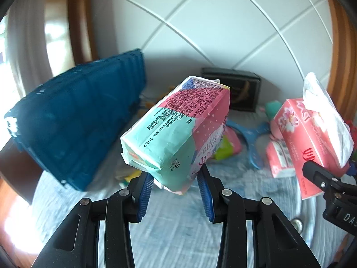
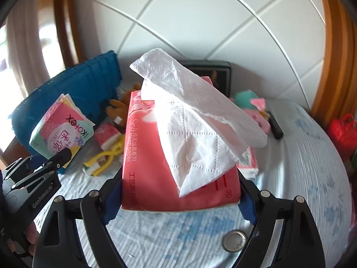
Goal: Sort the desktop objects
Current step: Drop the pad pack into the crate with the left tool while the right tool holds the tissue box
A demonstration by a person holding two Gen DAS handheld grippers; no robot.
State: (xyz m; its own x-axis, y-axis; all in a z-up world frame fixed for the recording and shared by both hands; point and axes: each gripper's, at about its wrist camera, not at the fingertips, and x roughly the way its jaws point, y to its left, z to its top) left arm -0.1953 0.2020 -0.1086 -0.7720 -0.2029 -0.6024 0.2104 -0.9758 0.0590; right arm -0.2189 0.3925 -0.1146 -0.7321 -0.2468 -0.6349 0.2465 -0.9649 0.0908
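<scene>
My left gripper (image 1: 176, 178) is shut on a teal and pink Kotex pad pack (image 1: 178, 129) and holds it tilted above the table; the pack also shows in the right wrist view (image 2: 61, 127). My right gripper (image 2: 180, 198) is shut on a pink tissue pack (image 2: 151, 167) with a white tissue (image 2: 194, 120) hanging out of its top; this pack shows at the right of the left wrist view (image 1: 310, 134). A blue storage basket (image 1: 75, 127) stands at the left, behind the pad pack.
A dark box (image 1: 236, 89) stands against the tiled wall. Small pink packs (image 1: 279, 158), a blue ring-shaped item (image 1: 247, 138), a yellow item (image 2: 107, 156), a plush toy (image 2: 118, 109), a red toy (image 2: 342, 131) and a metal lid (image 2: 234, 241) lie on the blue-white cloth (image 2: 312, 167).
</scene>
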